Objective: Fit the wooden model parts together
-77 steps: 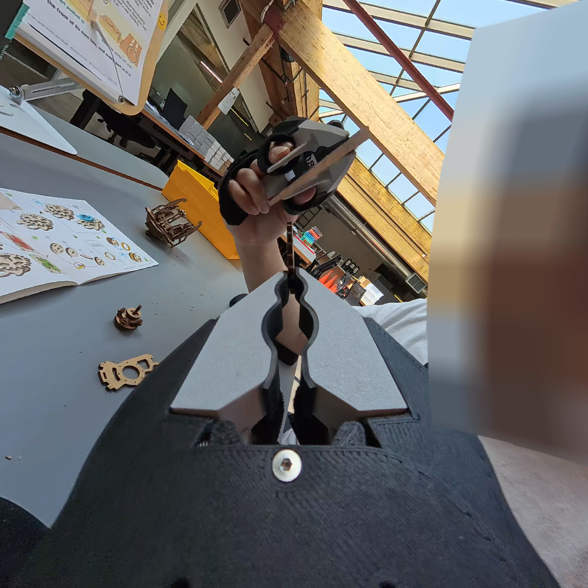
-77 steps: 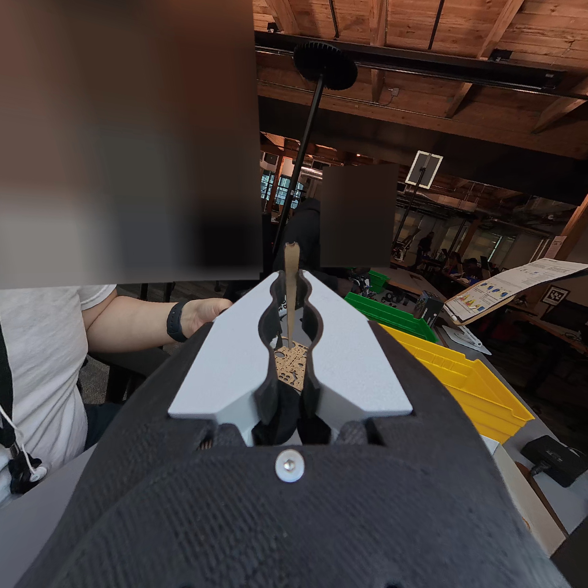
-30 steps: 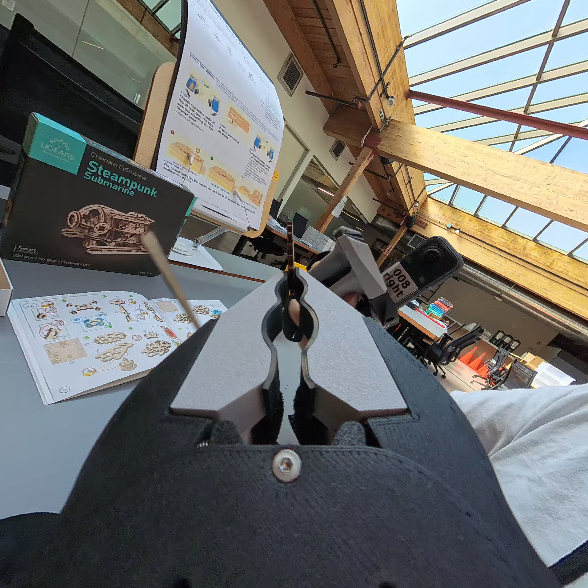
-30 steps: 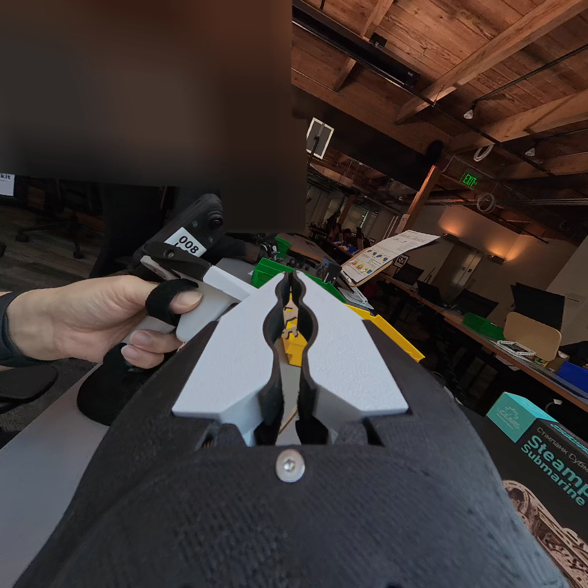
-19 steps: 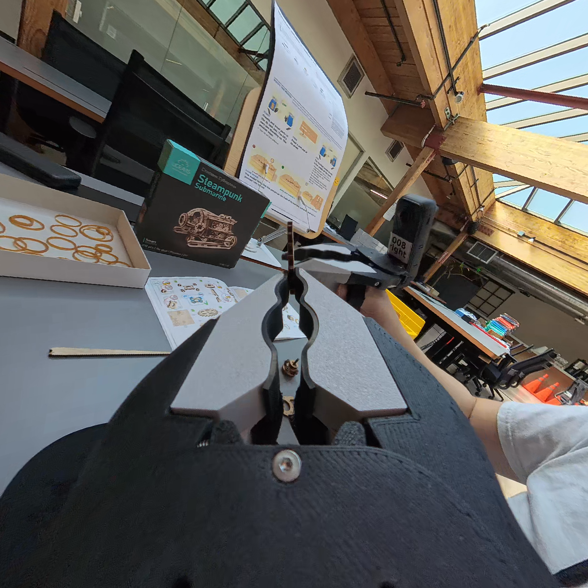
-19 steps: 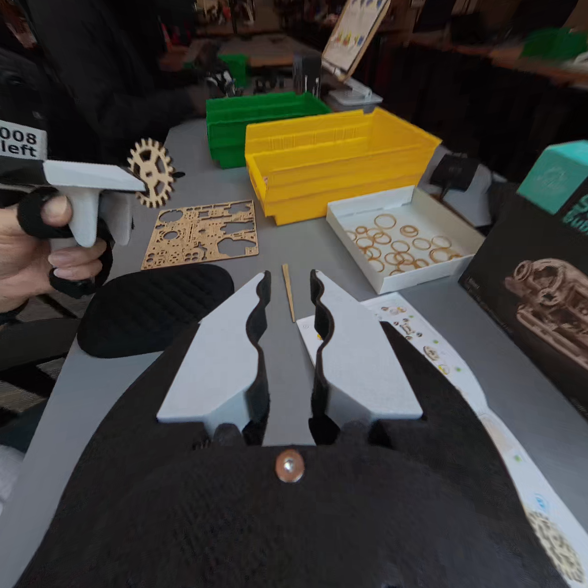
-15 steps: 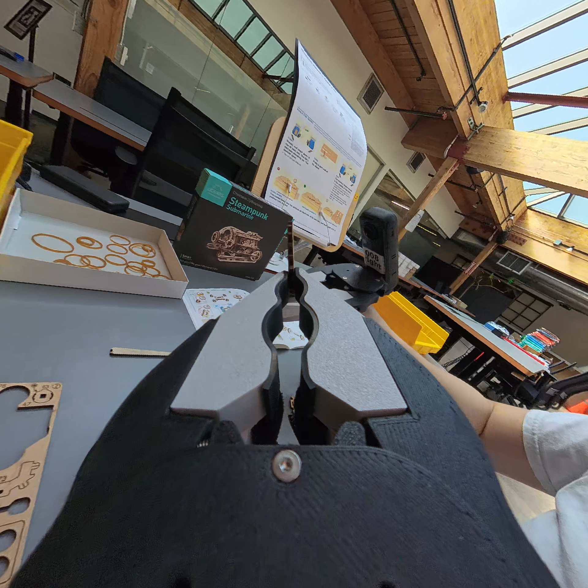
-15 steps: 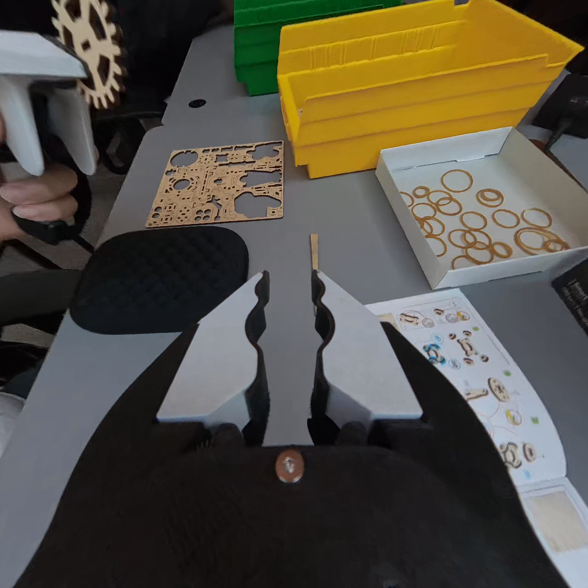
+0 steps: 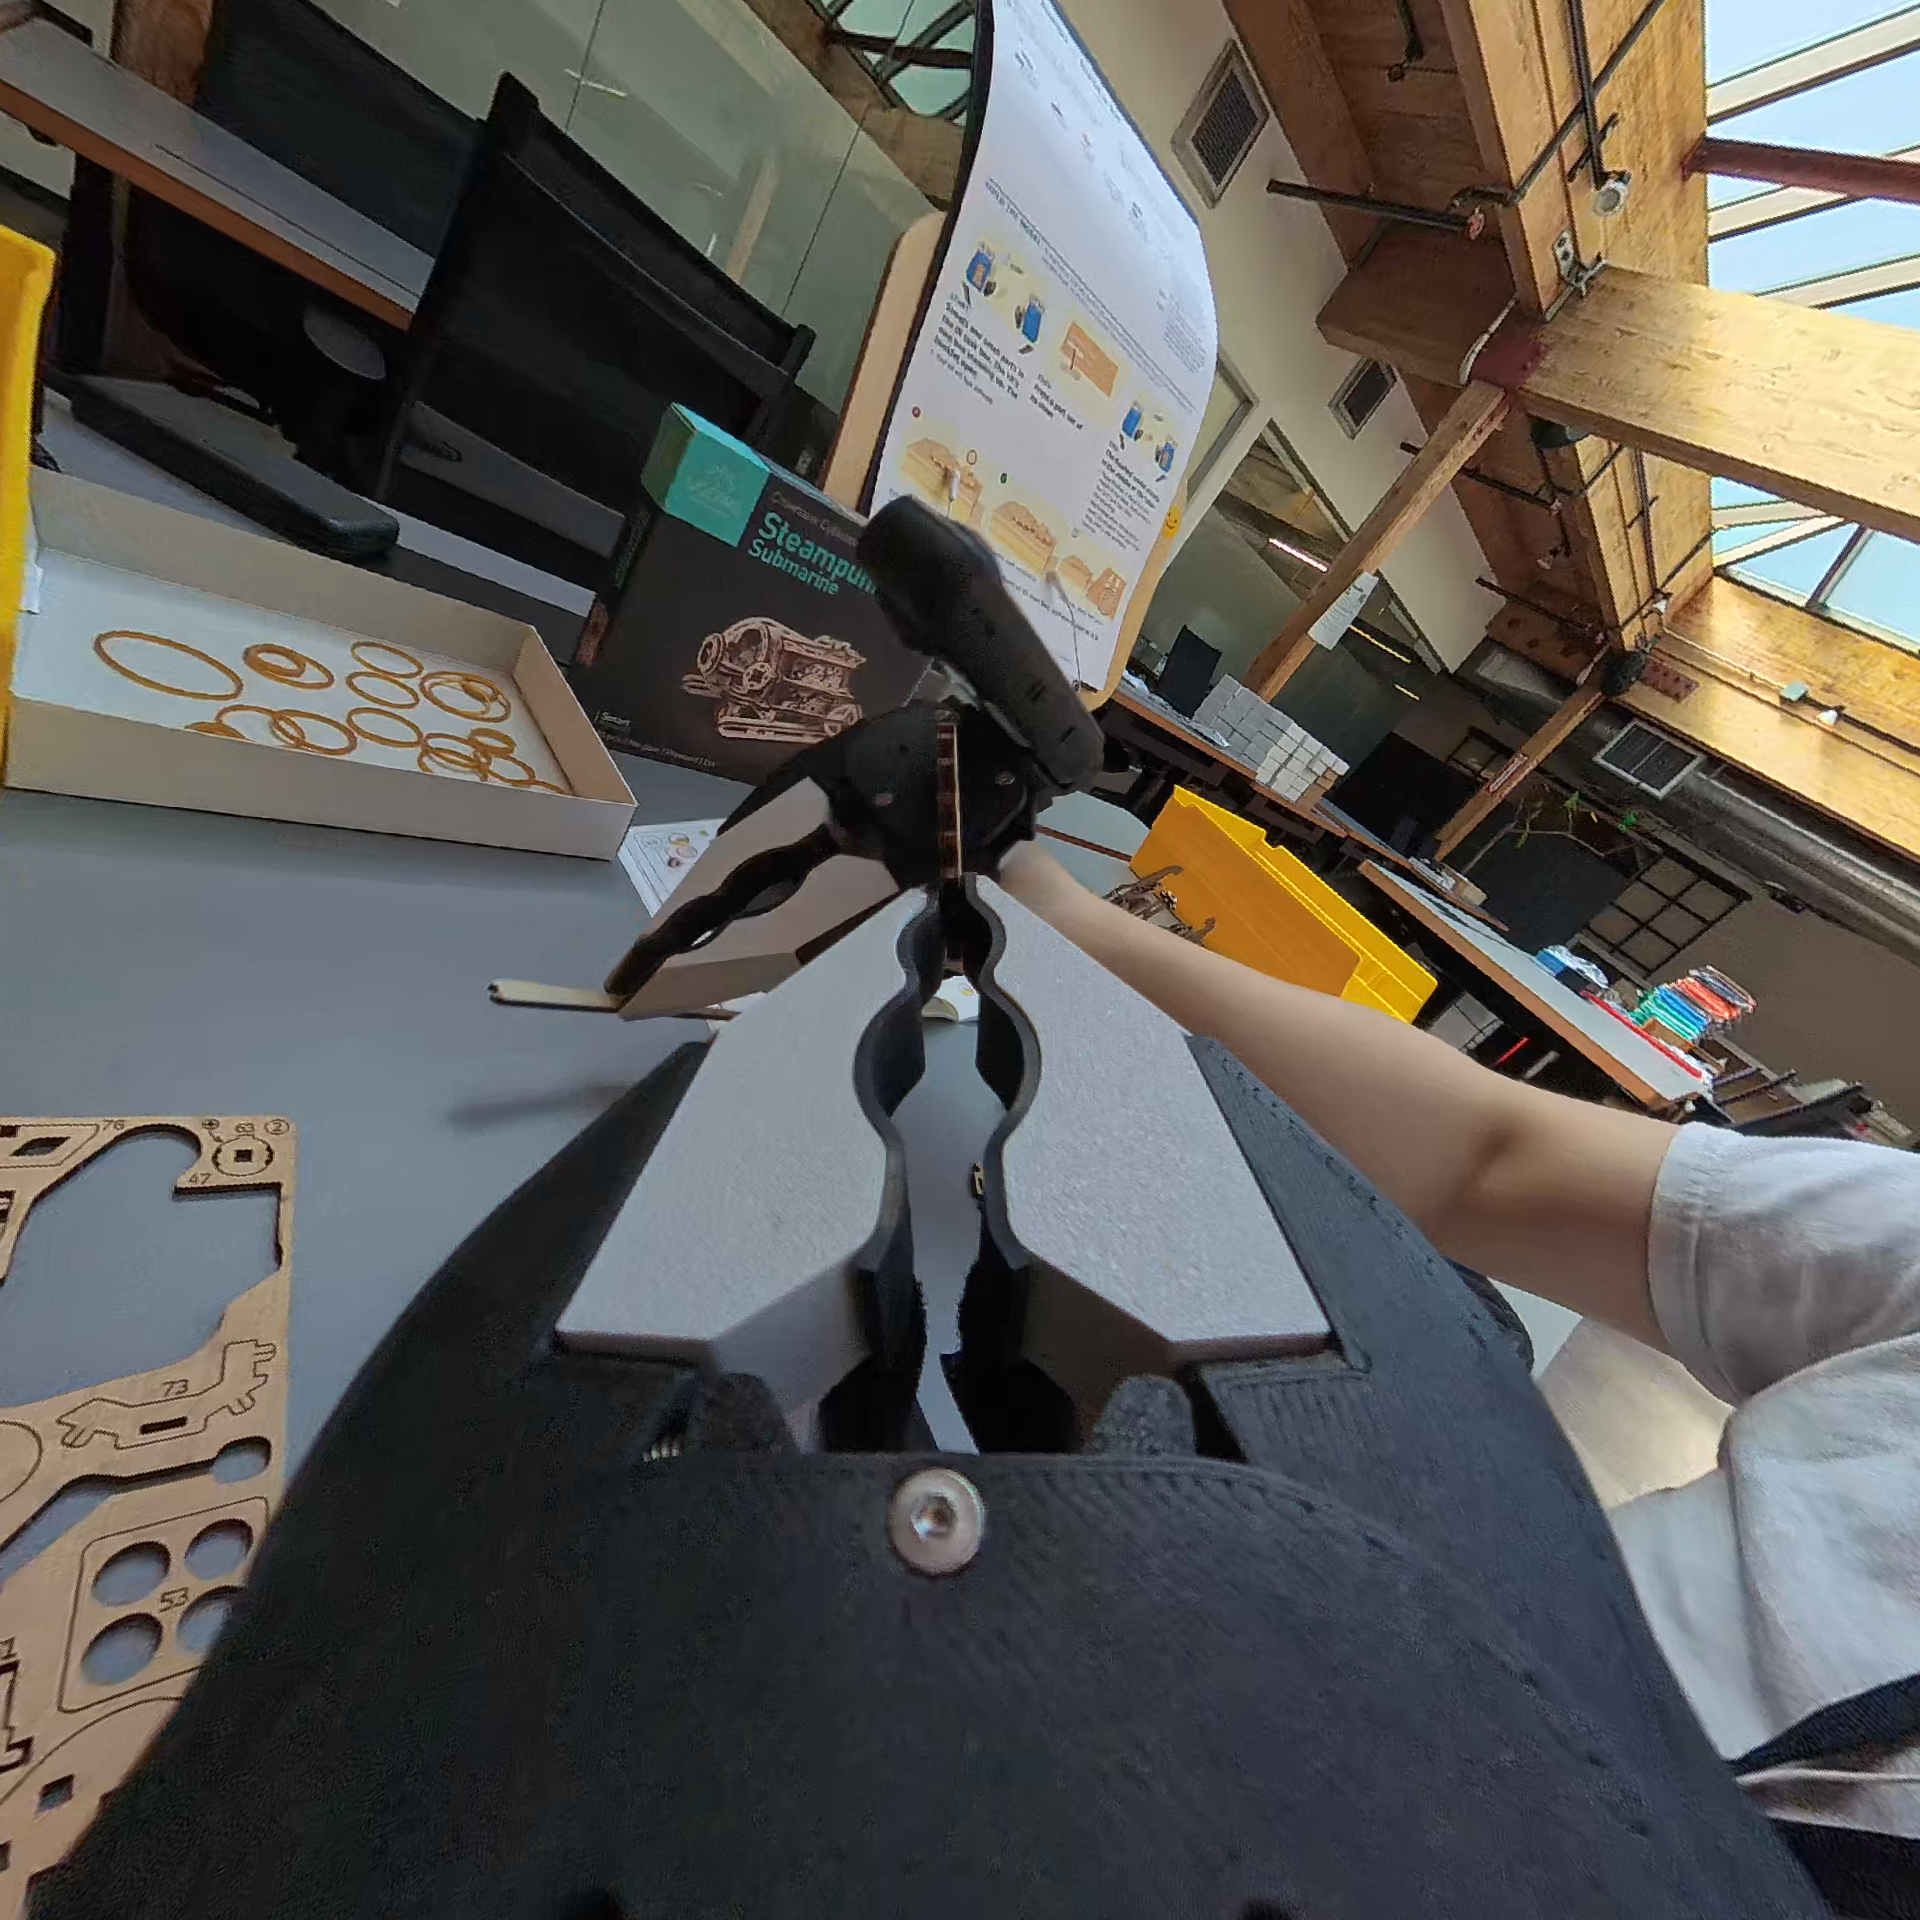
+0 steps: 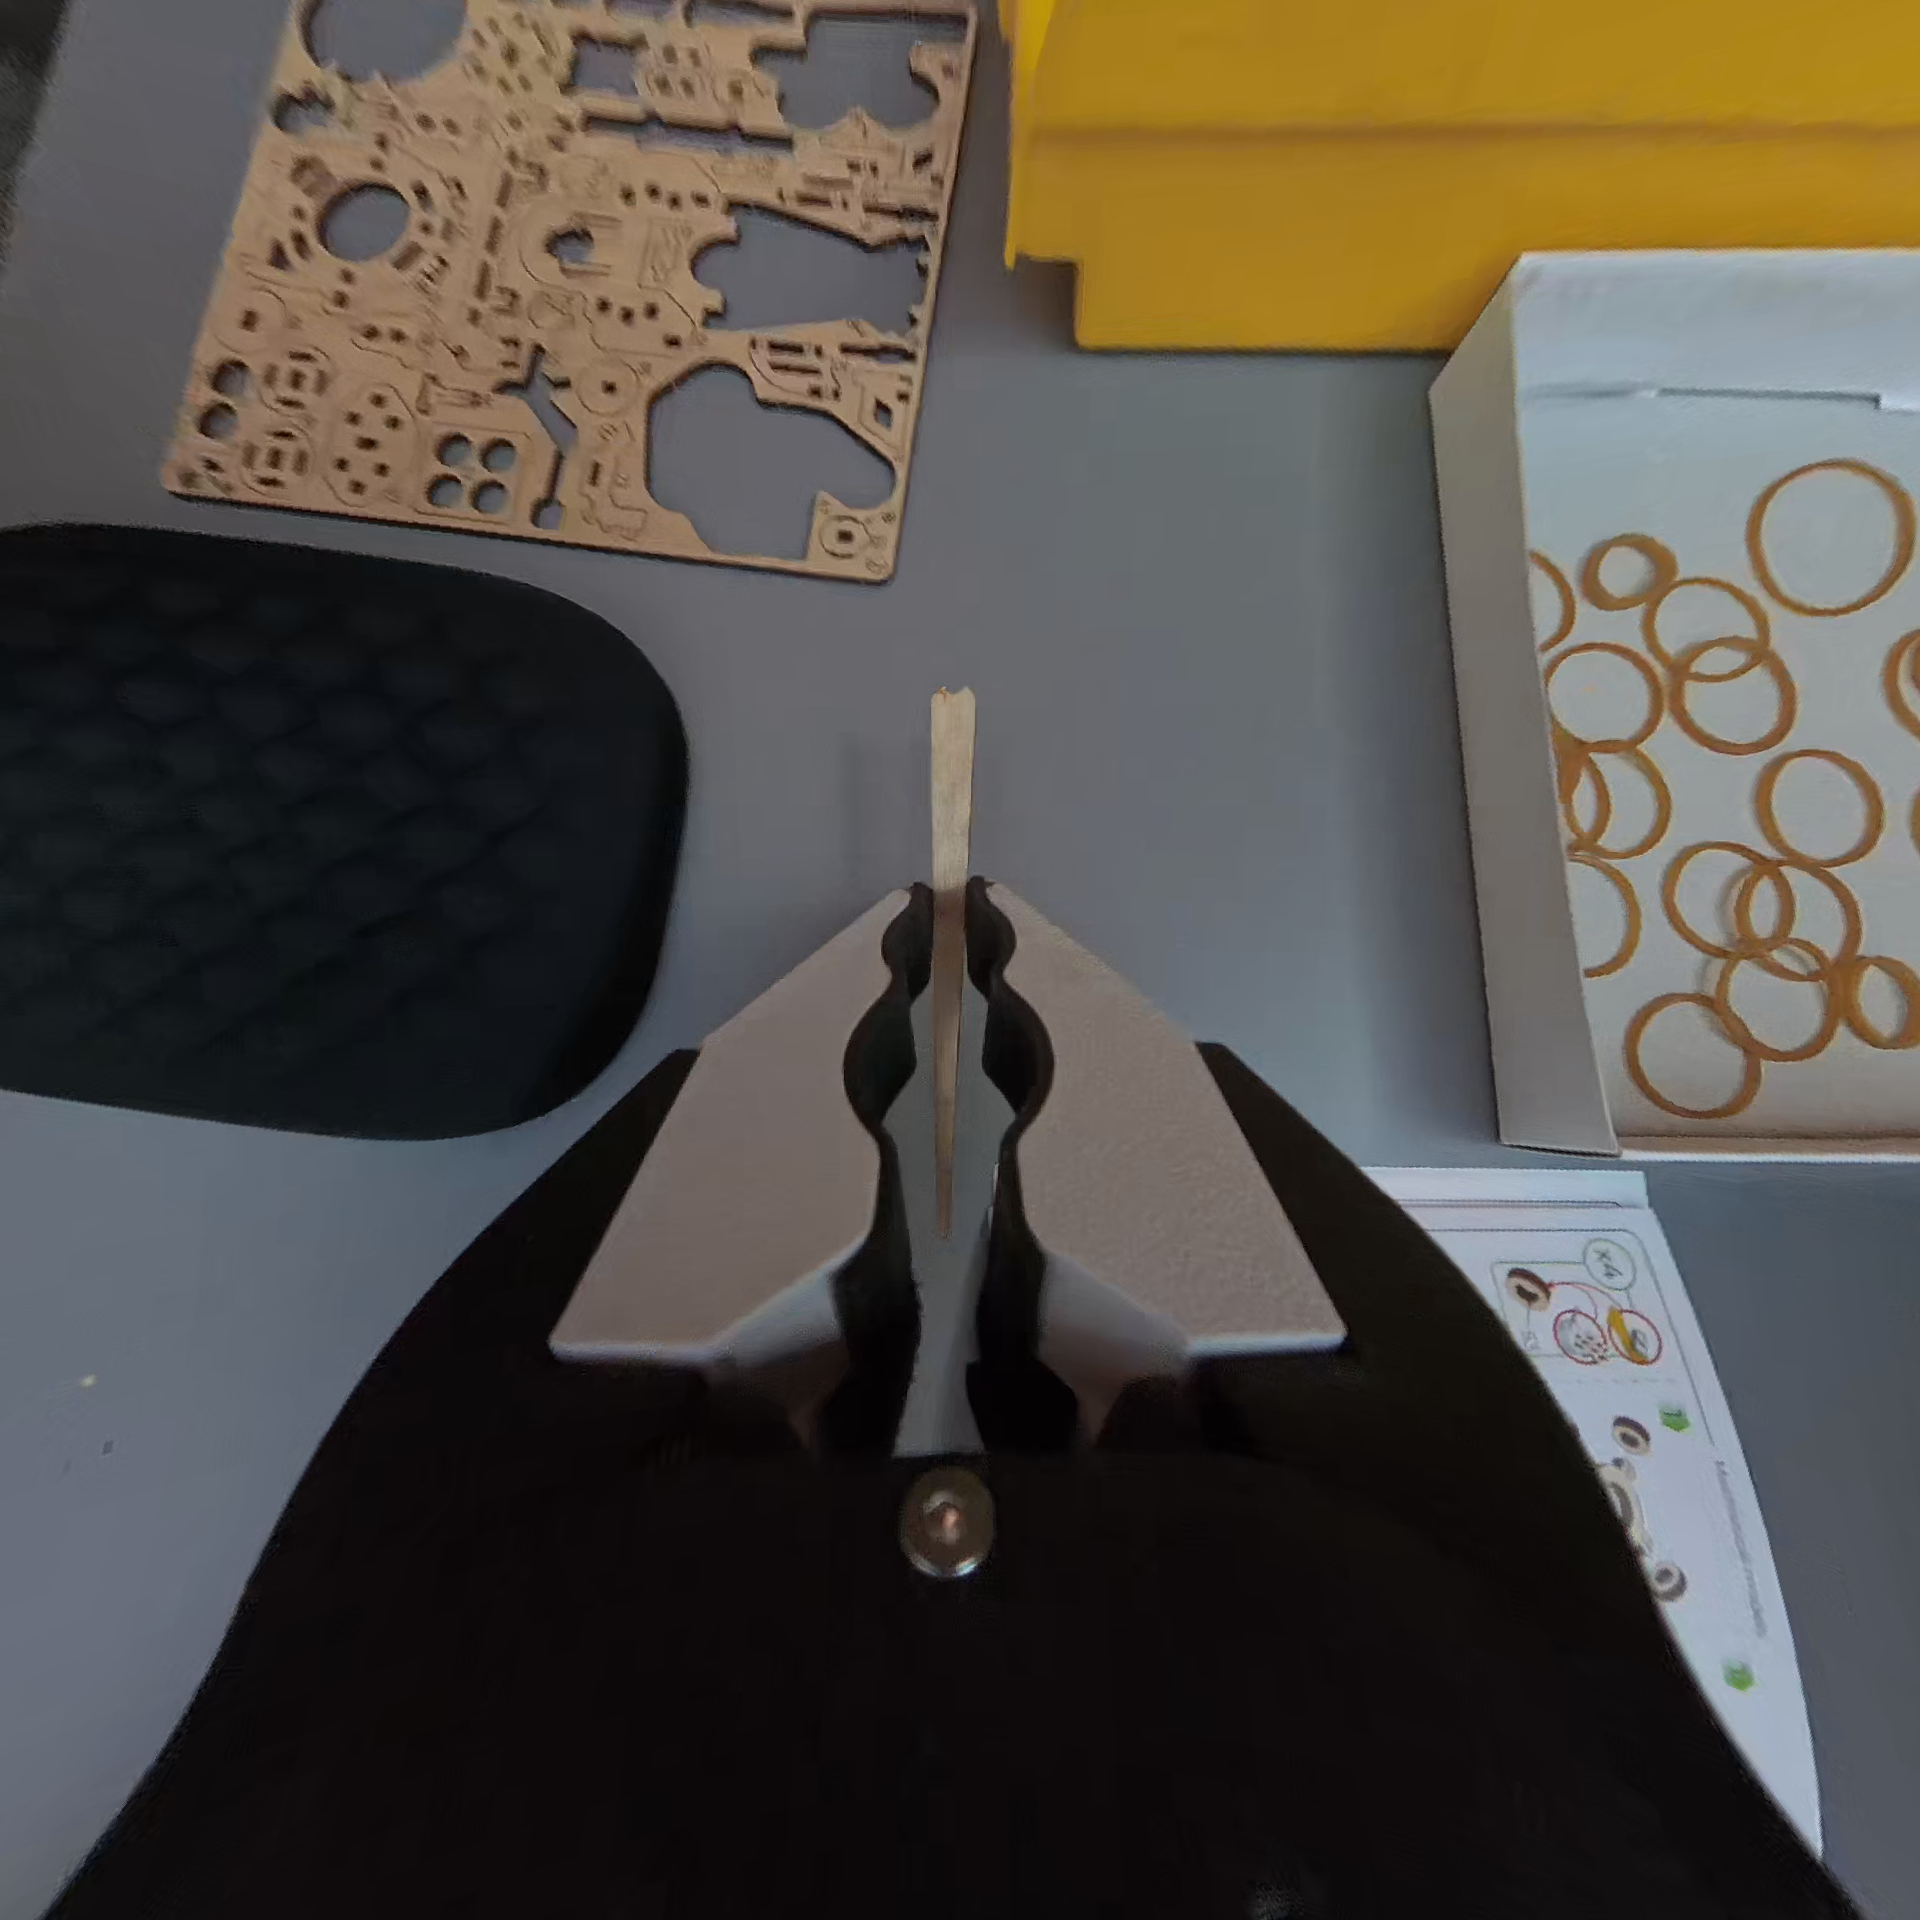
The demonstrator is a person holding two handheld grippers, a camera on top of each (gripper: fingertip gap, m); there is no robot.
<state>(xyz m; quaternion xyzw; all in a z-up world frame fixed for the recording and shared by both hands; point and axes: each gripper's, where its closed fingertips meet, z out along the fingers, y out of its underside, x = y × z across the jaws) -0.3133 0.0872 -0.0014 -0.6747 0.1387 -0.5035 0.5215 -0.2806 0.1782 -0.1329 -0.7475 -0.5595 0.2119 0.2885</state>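
Observation:
My left gripper (image 9: 948,904) is shut on a thin wooden gear (image 9: 948,800), seen edge-on and held upright above the grey table. My right gripper (image 10: 948,891) is low over the table, its jaws closed around a slim wooden stick (image 10: 953,769) that runs between the fingers and sticks out past the tips. In the left wrist view the right gripper (image 9: 634,987) shows farther off, tips down on the stick (image 9: 545,994), ahead and left of the gear.
A wooden part sheet (image 10: 582,281) lies beyond a black mat (image 10: 312,831). A yellow bin (image 10: 1455,156) and a white box (image 10: 1496,727) of rubber bands are on the right, above an instruction booklet (image 10: 1558,1351). The kit box (image 9: 748,644) stands at the back. The gap from one gripper's tips to the other's is roughly 15 cm.
My right gripper came down over the stick and closed on it; half a second ago it was open behind it. My left gripper tilted down a little, still holding the gear.

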